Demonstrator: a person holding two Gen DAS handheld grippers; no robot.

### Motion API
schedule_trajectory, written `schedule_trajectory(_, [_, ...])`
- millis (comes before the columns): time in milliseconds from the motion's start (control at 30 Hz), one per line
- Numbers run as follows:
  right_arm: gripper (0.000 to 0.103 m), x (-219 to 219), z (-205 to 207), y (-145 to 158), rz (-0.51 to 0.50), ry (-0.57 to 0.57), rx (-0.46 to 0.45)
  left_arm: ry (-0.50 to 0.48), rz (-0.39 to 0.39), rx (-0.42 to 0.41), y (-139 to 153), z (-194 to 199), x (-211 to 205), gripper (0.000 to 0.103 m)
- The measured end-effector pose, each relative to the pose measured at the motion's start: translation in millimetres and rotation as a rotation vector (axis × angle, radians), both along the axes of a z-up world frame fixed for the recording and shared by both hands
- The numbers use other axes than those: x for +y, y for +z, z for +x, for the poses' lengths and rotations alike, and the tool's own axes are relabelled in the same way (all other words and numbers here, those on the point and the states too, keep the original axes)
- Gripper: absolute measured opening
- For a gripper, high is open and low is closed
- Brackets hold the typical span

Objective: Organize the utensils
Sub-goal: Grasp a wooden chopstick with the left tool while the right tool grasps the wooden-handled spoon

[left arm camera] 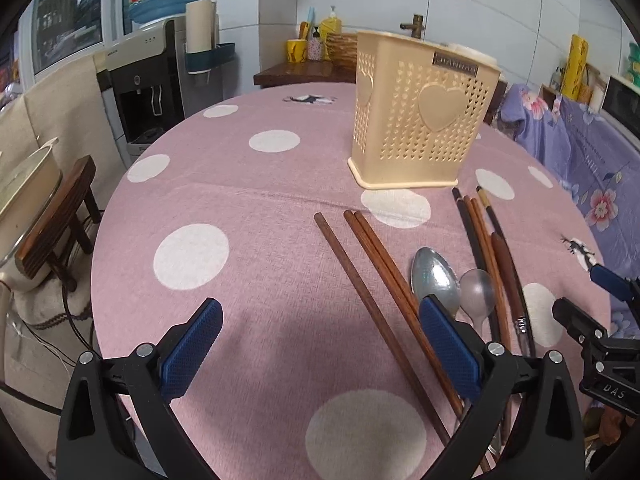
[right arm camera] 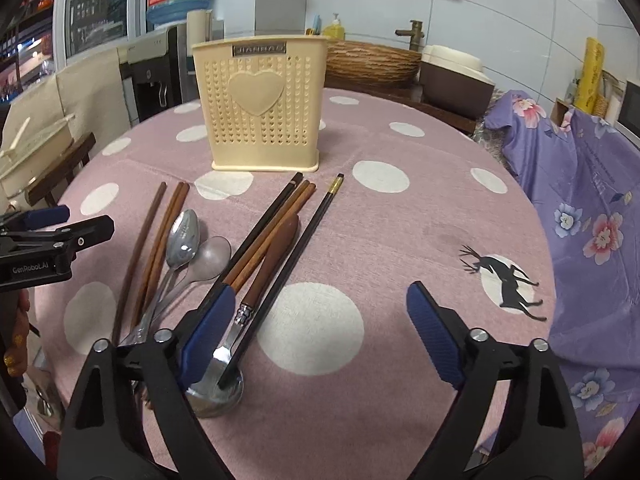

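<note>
Both our left gripper (left arm camera: 320,344) and right gripper (right arm camera: 322,330) gape empty — overlapping chopsticks (right arm camera: 276,220) near the holder (right arm camera: 260,104) may scatter if nudged.

Round table (right arm camera: 400,220) under a pink cloth with white dots and a black deer print. Standing upright on it toward the far side, a cream perforated utensil holder (right arm camera: 260,108) with a heart on its front. Lying loose on the cloth nearer the camera: brown wooden chopsticks (left arm camera: 360,280), dark chopsticks (right arm camera: 304,248), two metal spoons (right arm camera: 192,248) side by side, and a wooden-handled spoon (right arm camera: 272,264).
</note>
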State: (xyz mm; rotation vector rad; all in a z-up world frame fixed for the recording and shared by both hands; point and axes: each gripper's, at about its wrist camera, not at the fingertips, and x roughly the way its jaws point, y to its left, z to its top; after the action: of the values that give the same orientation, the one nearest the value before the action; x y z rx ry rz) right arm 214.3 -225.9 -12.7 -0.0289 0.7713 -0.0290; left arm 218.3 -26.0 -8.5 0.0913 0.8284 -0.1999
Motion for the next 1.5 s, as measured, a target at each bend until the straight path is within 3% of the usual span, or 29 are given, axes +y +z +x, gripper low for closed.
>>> schedule_trajectory(200, [0.067,-10.3,32.9,-4.8,0.087,-0.025,0.067,0.031,-0.048,0.056,-2.7,23.2,4.0,0.085])
schedule_trajectory(400, [0.05,-22.4,66.4,-11.1,0.17,-0.088,0.139,0.022,-0.033,0.072,-3.2,34.8,-5.3,0.08])
schedule_trajectory(533, [0.044,-11.2,70.1,-7.4,0.186,-0.048,0.122,0.02,-0.037,0.086,-6.8,37.5,-7.5,0.072])
schedule_trajectory(633, [0.034,1.9,71.3,-10.2,0.187,0.007,0.139,0.024,-0.026,0.094,-10.3,39.6,-7.4,0.066])
schedule_trajectory(700, [0.022,7.7,71.9,-14.4,0.184,0.028,0.156,0.025,-0.026,0.1,-12.1,40.8,-6.3,0.065])
schedule_trajectory(767, [0.018,10.2,73.7,-18.3,0.183,0.036,0.164,0.025,-0.023,0.1,-13.4,41.2,-5.8,0.064])
schedule_trajectory(1033, [0.018,6.7,84.6,-23.8,0.2,0.039,0.199,0.022,-0.013,0.097,-16.4,43.0,-5.2,0.063])
schedule_trajectory(1167, [0.018,9.7,86.4,-22.1,0.158,0.041,0.217,0.014,-0.019,0.116,-18.5,47.0,-6.0,0.062])
schedule_trajectory(1500, [0.018,10.3,83.4,-22.9,0.155,0.046,0.25,0.024,0.045,0.127,-23.5,58.0,-9.5,0.053])
